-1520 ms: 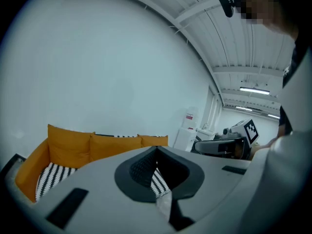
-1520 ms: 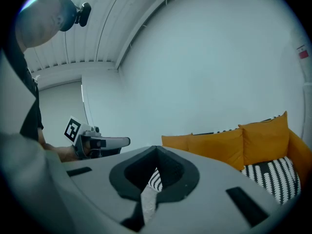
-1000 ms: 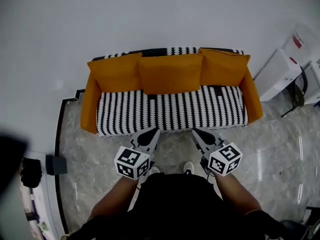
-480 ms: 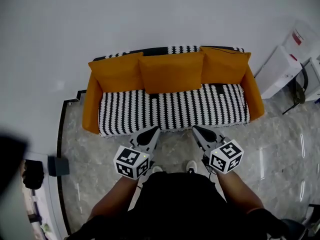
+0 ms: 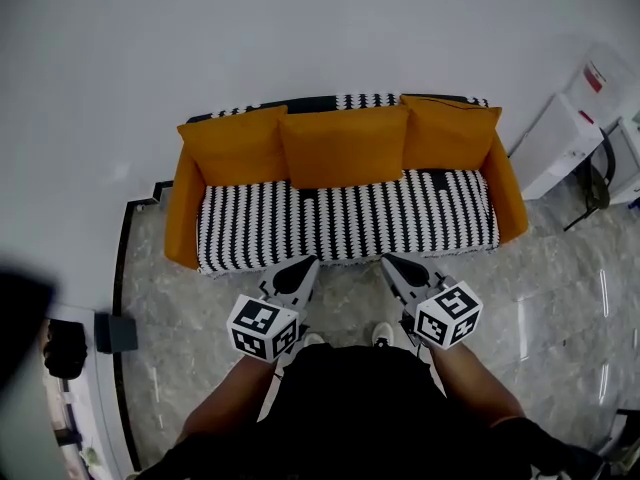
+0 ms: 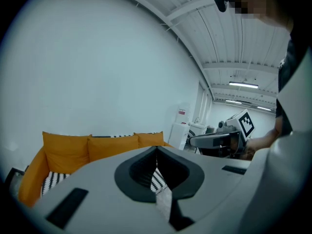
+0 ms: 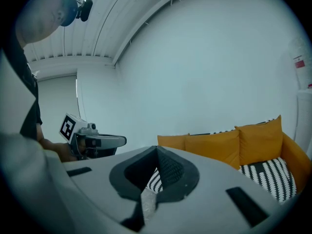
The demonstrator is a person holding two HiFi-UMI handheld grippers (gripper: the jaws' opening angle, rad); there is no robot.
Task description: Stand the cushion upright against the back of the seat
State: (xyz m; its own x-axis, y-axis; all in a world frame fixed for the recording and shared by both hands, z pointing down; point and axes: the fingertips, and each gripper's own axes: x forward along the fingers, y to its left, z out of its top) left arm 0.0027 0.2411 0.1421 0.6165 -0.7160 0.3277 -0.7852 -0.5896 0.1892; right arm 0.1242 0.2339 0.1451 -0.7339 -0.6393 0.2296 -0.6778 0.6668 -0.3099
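Both pairs of jaws closed, nothing between them. Left gripper (image 5: 303, 265) and right gripper (image 5: 392, 263) held side by side, tips just short of the sofa's (image 5: 181, 213) front edge, apart from it. Seat cover (image 5: 345, 223) striped black and white. Middle cushion (image 5: 343, 146) upright against the backrest, touching left cushion (image 5: 232, 146) and right cushion (image 5: 447, 133), also upright.
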